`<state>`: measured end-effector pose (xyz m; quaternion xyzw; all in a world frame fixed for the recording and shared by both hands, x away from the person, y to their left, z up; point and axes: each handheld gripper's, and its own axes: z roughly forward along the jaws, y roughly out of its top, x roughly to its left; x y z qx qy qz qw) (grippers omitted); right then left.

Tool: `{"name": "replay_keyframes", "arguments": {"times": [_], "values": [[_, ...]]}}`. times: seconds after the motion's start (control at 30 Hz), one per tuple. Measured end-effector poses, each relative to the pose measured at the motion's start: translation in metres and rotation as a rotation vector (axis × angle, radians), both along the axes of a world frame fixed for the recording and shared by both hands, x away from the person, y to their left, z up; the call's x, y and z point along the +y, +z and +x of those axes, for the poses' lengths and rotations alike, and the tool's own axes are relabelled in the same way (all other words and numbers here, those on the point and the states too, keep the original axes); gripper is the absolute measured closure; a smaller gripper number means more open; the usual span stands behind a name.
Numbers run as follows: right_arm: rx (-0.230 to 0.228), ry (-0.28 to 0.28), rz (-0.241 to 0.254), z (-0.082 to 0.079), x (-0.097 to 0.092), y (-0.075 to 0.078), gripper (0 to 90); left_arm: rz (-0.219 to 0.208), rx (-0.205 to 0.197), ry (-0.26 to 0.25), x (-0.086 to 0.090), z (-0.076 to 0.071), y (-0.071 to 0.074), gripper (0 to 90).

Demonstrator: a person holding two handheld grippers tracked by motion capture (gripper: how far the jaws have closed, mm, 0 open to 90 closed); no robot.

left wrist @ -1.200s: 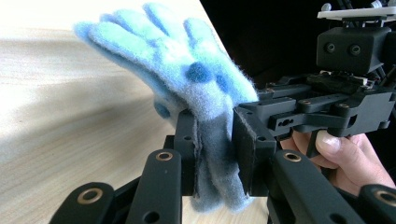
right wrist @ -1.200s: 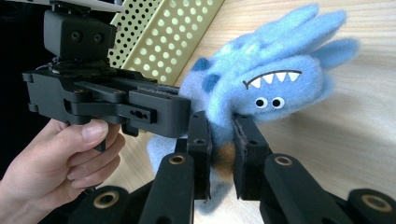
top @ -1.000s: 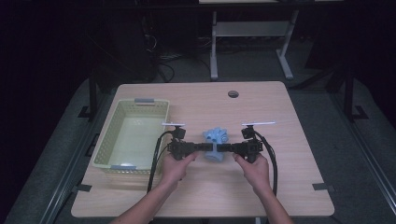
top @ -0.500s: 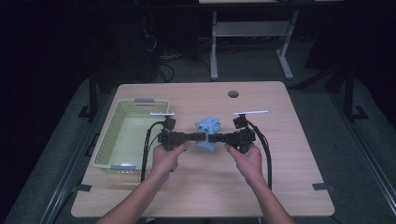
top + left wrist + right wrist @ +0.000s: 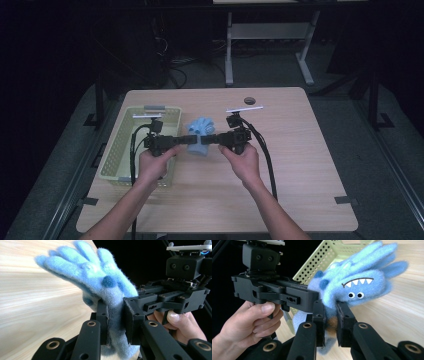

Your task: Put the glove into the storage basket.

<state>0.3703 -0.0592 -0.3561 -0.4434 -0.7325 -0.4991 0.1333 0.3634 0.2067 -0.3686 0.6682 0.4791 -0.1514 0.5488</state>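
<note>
**A:** Jaws, both pairs: how do they stand?

**B:** Each pair is clenched on the toy [image 5: 199, 136]. In the left gripper view the left gripper [image 5: 116, 323] pinches the toy's [image 5: 100, 287] narrow lower part between its pads; in the right gripper view the right gripper [image 5: 330, 321] grips the toy [image 5: 359, 285] just under its face.

**A:** And the toy itself?

**B:** A fuzzy blue plush with darker spots, two round eyes and a white toothed mouth. In the high view it sits between the two grippers, above the worktop [image 5: 300, 170]; whether it touches the wood cannot be told.

**A:** How are the grippers set?

**B:** They point toward each other, the left gripper [image 5: 186, 141] from the left, the right gripper [image 5: 212, 140] from the right. The left hand [image 5: 154, 162] and right hand [image 5: 243, 160] hold their grips, a finger on each trigger.

**A:** Anything beside them?

**B:** A pale green perforated basket [image 5: 120, 145] stands on the left part of the worktop, just beside the left gripper. Black cables trail from both grippers toward the person.
</note>
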Motion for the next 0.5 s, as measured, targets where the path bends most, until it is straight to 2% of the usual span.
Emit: {"name": "replay_keyframes", "arguments": {"times": [0.23,0.5], "values": [[-0.010,0.041,0.014,0.007,0.028,0.005,79.6,0.004,-0.012,0.026,0.031,-0.003,0.007,76.0],[-0.011,0.079,0.019,0.014,0.057,0.011,79.6,0.016,-0.023,0.054,0.056,-0.005,0.013,76.9]]}}
